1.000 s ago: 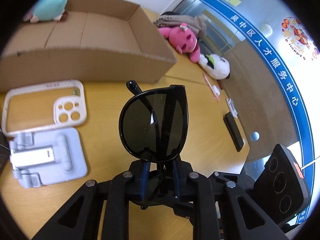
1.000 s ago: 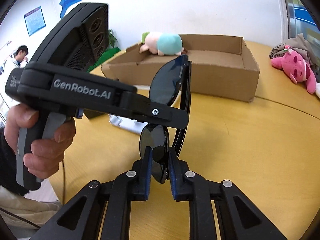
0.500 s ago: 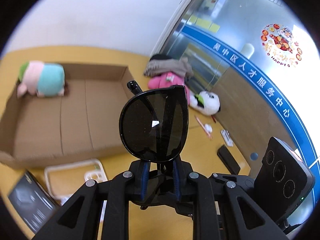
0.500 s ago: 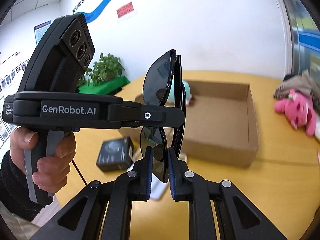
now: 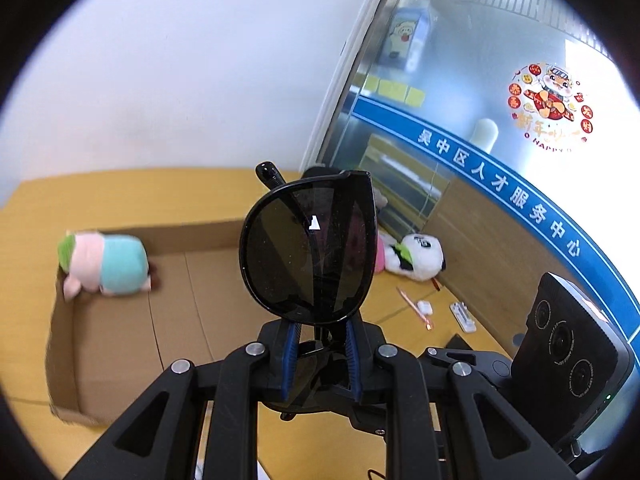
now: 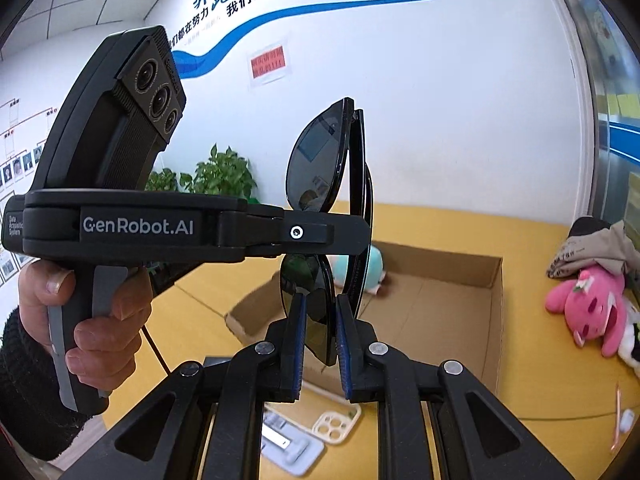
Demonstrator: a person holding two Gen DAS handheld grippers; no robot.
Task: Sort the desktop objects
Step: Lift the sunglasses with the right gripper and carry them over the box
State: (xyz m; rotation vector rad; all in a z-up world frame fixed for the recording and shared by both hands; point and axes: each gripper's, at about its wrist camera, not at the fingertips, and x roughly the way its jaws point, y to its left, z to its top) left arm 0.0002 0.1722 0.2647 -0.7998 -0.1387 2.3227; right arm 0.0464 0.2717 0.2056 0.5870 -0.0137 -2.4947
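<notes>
Folded black sunglasses are held high above the table by both grippers. My left gripper is shut on the lower lens, its blue pads pressing the frame from both sides. In the right wrist view my right gripper is shut on the lower lens of the sunglasses, while the left gripper, held by a hand, crosses in from the left and clamps their middle. Below lies an open cardboard box with a teal and pink plush in its far corner.
A pink plush, grey cloth and a panda plush lie at the table's right end. A pen and small white items are near them. A phone case and a grey stand lie in front of the box.
Both grippers have risen with the sunglasses still clamped between them. The table and box have dropped lower in both views, and more wall shows.
</notes>
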